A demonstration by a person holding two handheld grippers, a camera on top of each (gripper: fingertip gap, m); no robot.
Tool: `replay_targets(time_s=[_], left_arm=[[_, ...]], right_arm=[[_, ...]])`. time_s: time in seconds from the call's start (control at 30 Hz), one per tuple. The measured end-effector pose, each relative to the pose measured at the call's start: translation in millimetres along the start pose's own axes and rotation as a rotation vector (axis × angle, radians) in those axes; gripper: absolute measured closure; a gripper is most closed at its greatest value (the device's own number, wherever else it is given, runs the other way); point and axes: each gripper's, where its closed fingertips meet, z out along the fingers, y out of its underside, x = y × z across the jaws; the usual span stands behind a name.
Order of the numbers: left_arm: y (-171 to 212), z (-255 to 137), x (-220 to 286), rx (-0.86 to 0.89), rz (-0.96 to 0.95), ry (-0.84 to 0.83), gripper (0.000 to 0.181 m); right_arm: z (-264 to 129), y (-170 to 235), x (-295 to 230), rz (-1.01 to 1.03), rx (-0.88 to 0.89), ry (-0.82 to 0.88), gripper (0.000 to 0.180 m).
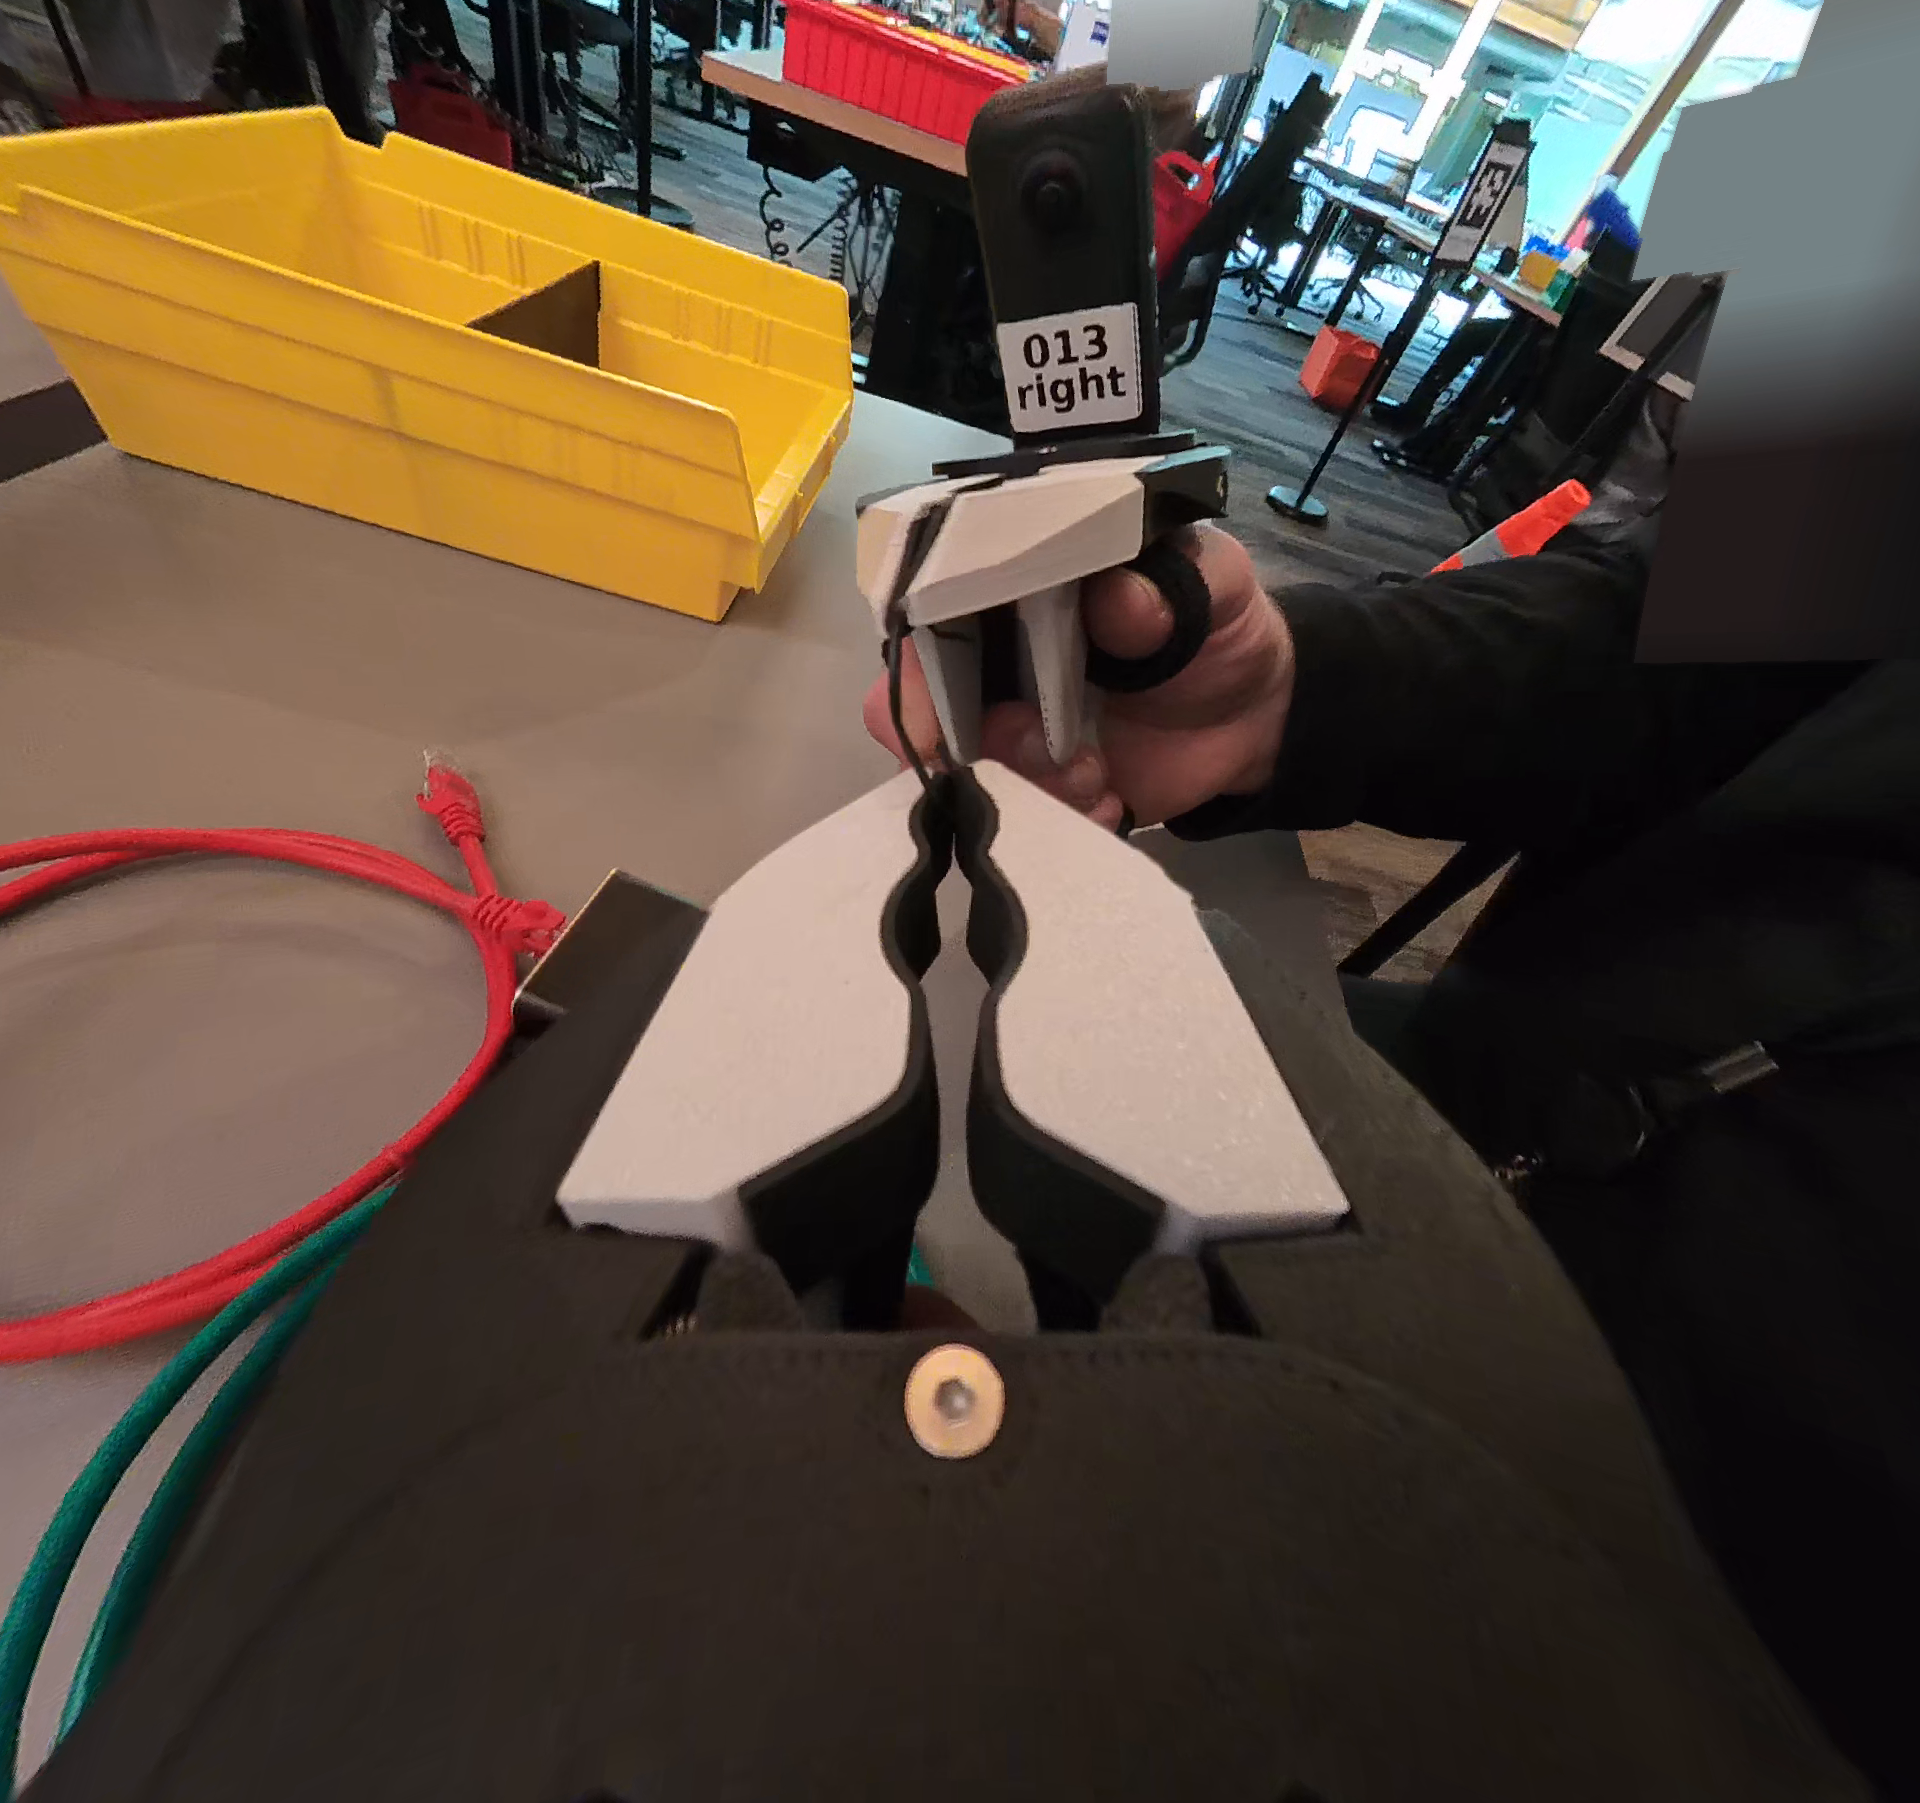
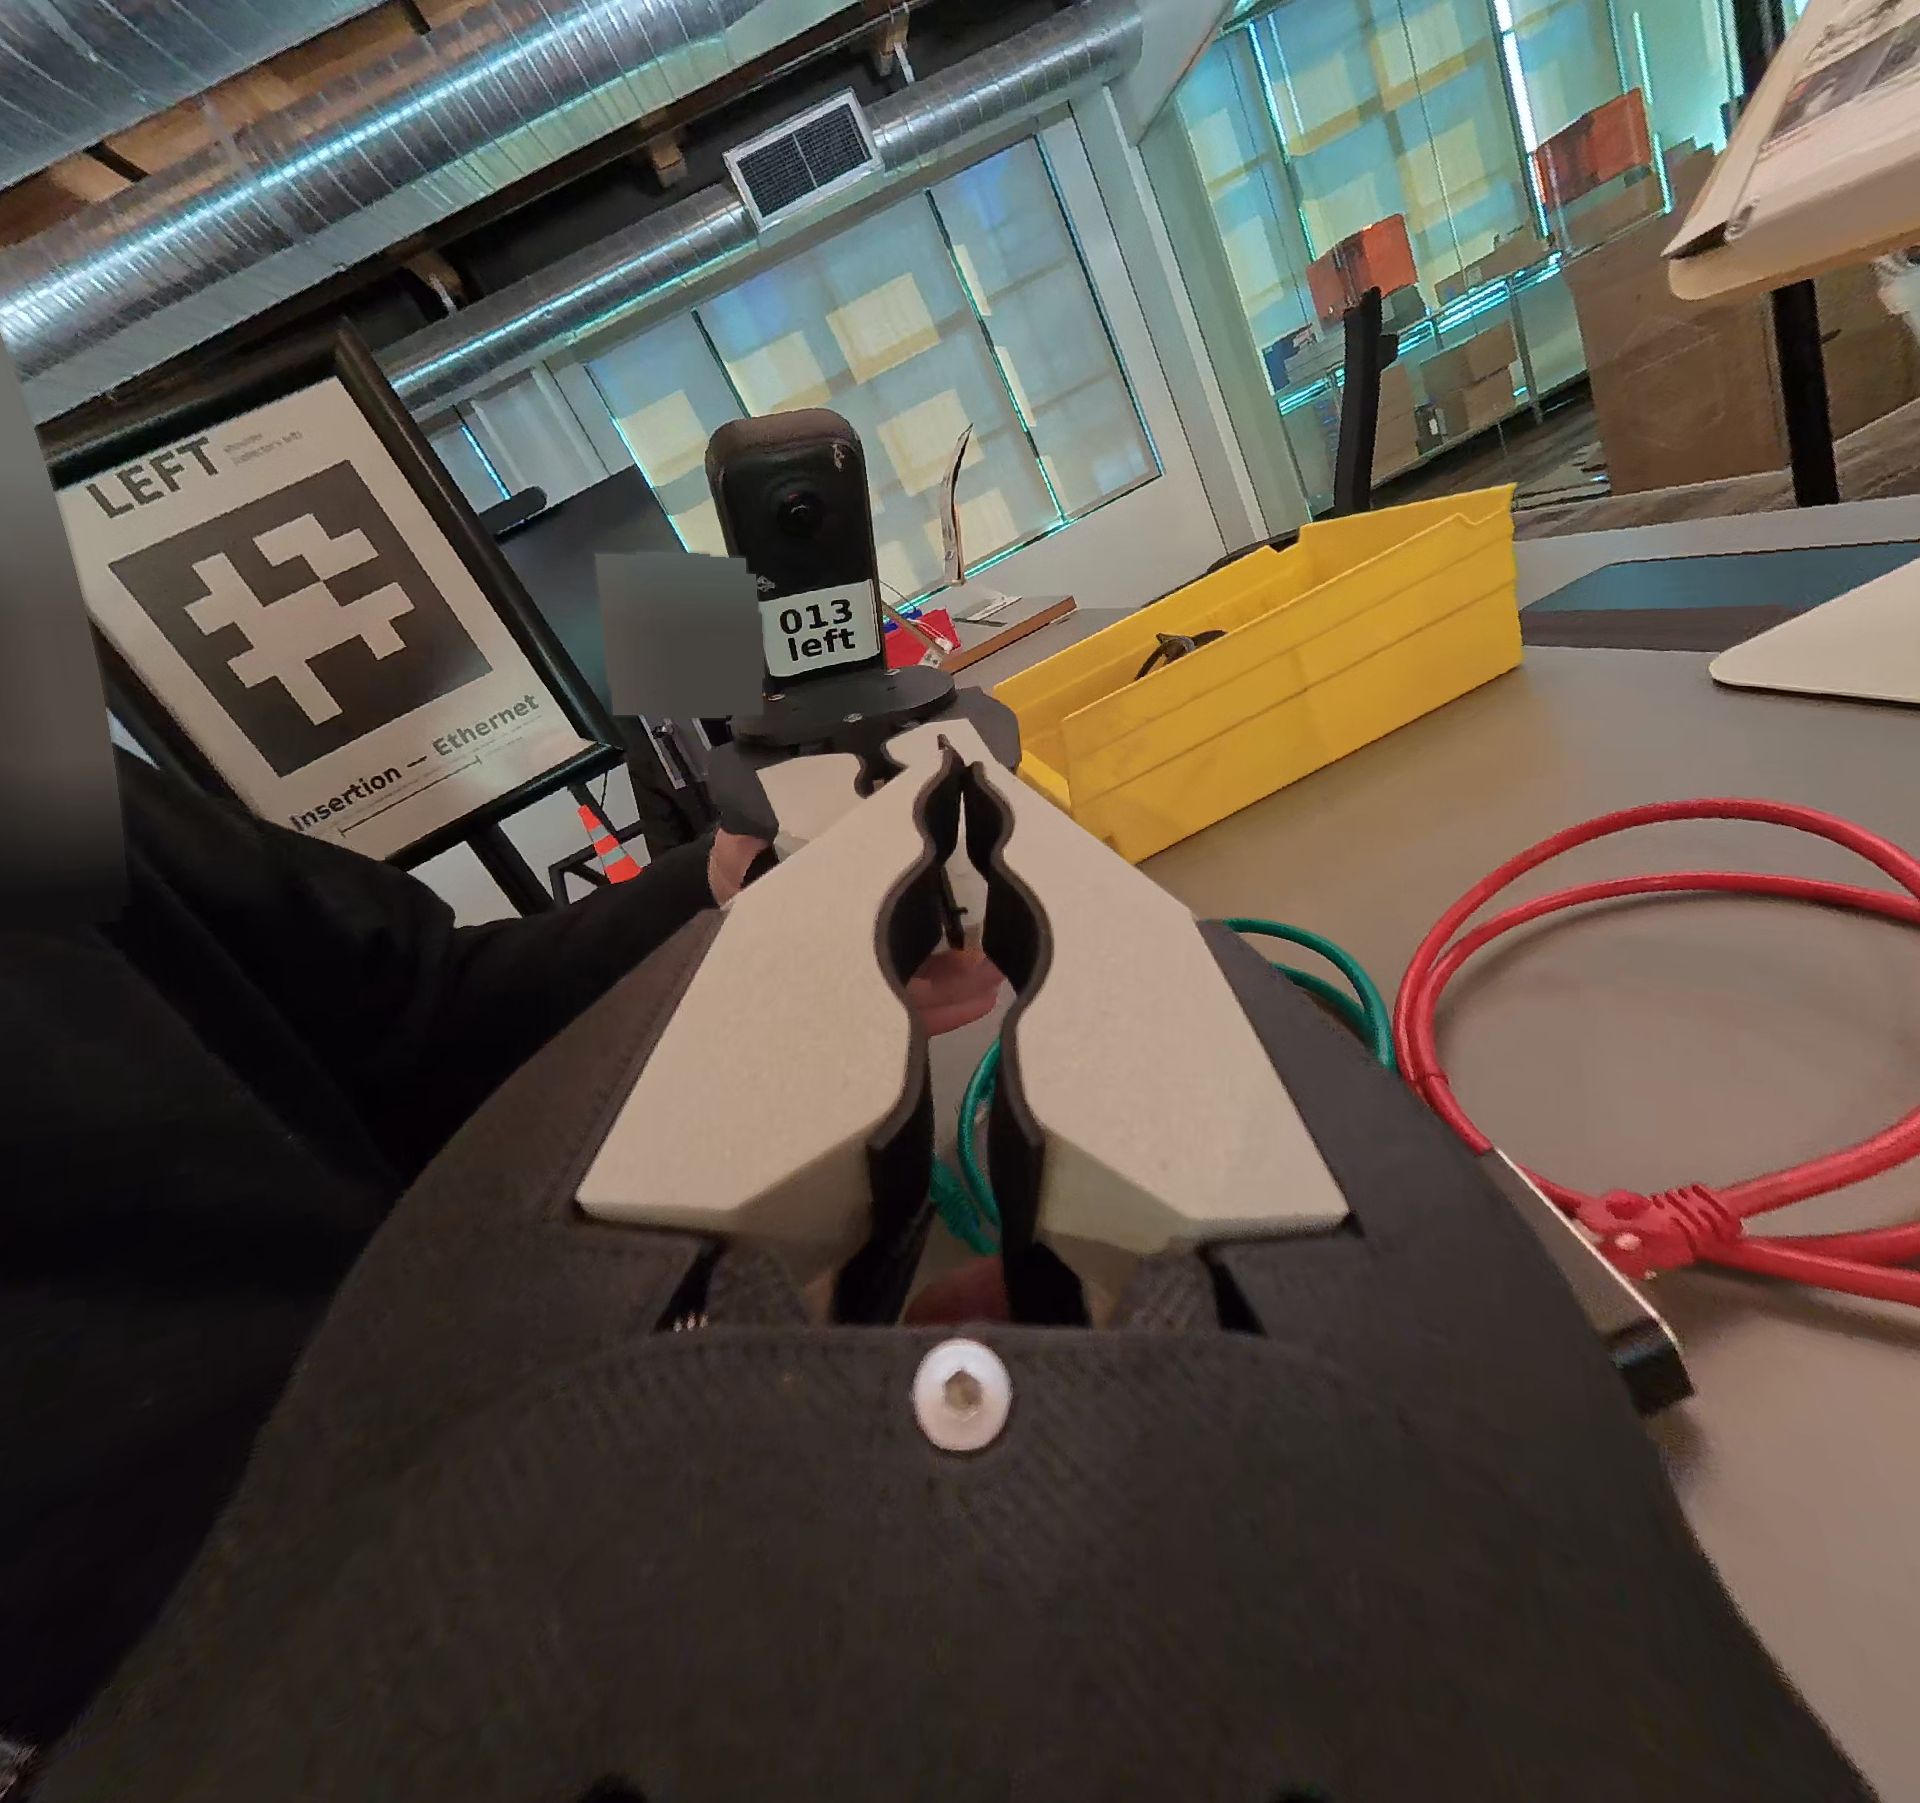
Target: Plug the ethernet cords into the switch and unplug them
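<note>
My left gripper (image 1: 951,808) and right gripper (image 2: 951,766) are both shut and held tip to tip above the grey table, each in a person's hand. Neither grips a cord that I can see. The right gripper also shows in the left wrist view (image 1: 997,714), and the left gripper in the right wrist view (image 2: 878,766). The black switch (image 1: 613,922) lies under them, mostly hidden; its edge shows in the right wrist view (image 2: 1605,1286). A coiled red ethernet cord (image 1: 312,1223) has one plug (image 1: 452,803) free and one (image 2: 1652,1223) against the switch. A green cord (image 1: 156,1441) runs beneath.
A yellow divided bin (image 1: 416,403) stands at the back of the table (image 1: 260,714), also in the right wrist view (image 2: 1299,673). A framed sign board (image 2: 291,610) stands off the table's near side. A white stand base (image 2: 1849,652) sits at the far right. My two grippers' fingertips are within a few centimetres of each other. Left tips and right tips are each some 15 cm from the black switch (image 1: 613,922). From either gripper's tips it is about 20 cm to the plug (image 1: 452,803).
</note>
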Motion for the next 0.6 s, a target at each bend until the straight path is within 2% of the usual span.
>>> replay_targets(time_s=[0.1, 0.17, 0.33, 0.47, 0.6], left_arm=[[15.4, -4.3, 1.9, -0.104, 0.027, -0.011, 0.178], [16.0, -7.4, -0.4, -0.109, 0.047, -0.047, 0.178], [4.5, -19.3, -11.8, -0.001, -0.012, -0.112, 0.172], [-16.0, -30.9, -12.1, 0.159, -0.035, -0.127, 0.162], [-10.6, -31.1, -15.8, 0.15, -0.032, -0.167, 0.157]], right_arm=[[3.5, -7.1, 1.0, -0.001, 0.038, 0.006, 0.18], [4.1, -10.8, 2.3, 0.003, 0.048, 0.002, 0.18], [12.9, -8.6, 0.7, 0.028, 0.042, -0.025, 0.18], [22.0, -4.2, -3.6, 0.039, 0.028, -0.054, 0.18], [28.0, -3.1, -5.2, 0.073, 0.032, -0.081, 0.18]])
